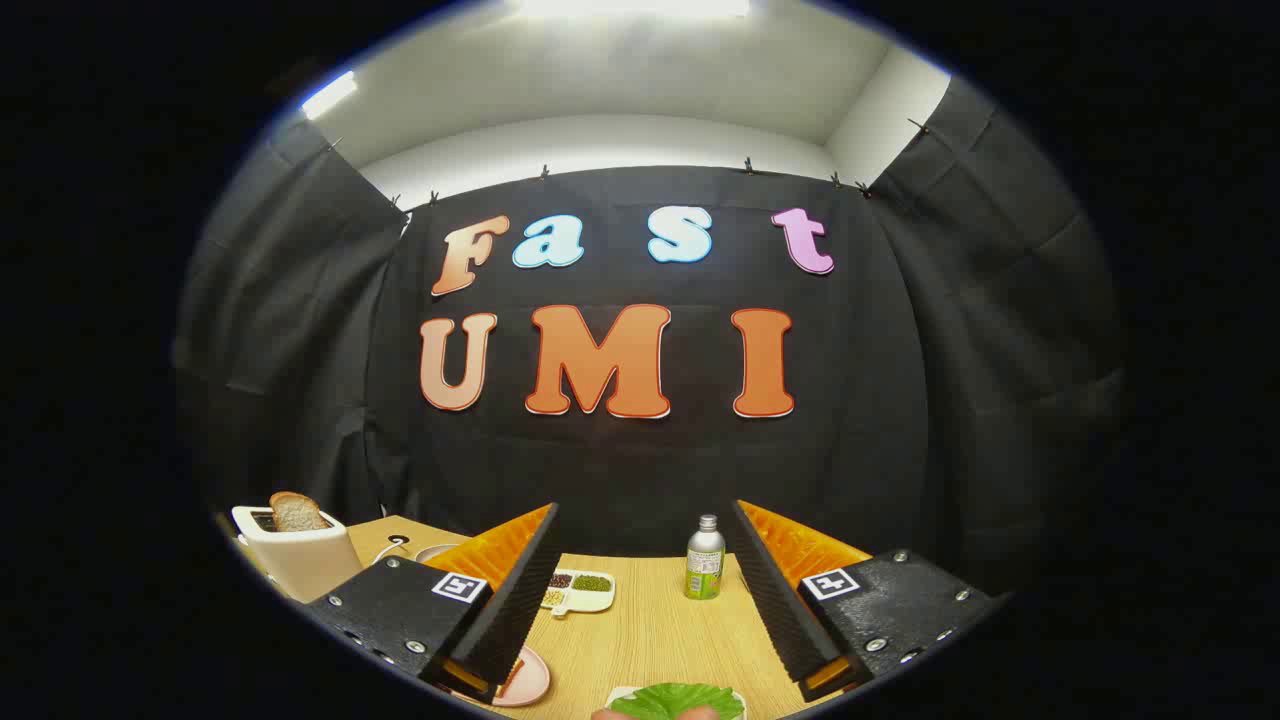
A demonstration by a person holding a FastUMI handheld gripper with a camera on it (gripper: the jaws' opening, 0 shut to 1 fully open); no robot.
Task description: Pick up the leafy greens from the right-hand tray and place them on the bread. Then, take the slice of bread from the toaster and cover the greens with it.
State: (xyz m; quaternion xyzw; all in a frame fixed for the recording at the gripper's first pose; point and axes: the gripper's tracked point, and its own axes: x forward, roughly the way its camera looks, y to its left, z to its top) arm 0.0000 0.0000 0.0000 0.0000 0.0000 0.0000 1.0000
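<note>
Gripper view: the gripper (645, 600) is held above a wooden worktop (660, 630), its two fingers (515, 600) spread wide apart with nothing between them and nothing gripped. Below the gap, at the near edge of the worktop, the leafy greens (675, 700) lie on a white tray (735, 697), only partly visible; a pale rounded shape at the tray's near rim cannot be identified. Just beside the left finger tip, near the same edge, sits a pink plate (530, 680) with a brownish item on it, largely hidden by the finger, so whether this is the bread cannot be told. At the worktop's far left stands a white toaster (295, 560) with a slice of bread (297, 512) standing upright out of its slot. A white cable (385, 550) runs on the surface just beside the toaster. Beyond the fingers, toward the far edge, a small white divided dish (580, 590) holds dark and green contents, and a metal bottle (705, 560) with a green label stands upright near the right finger, apart from the dish.
</note>
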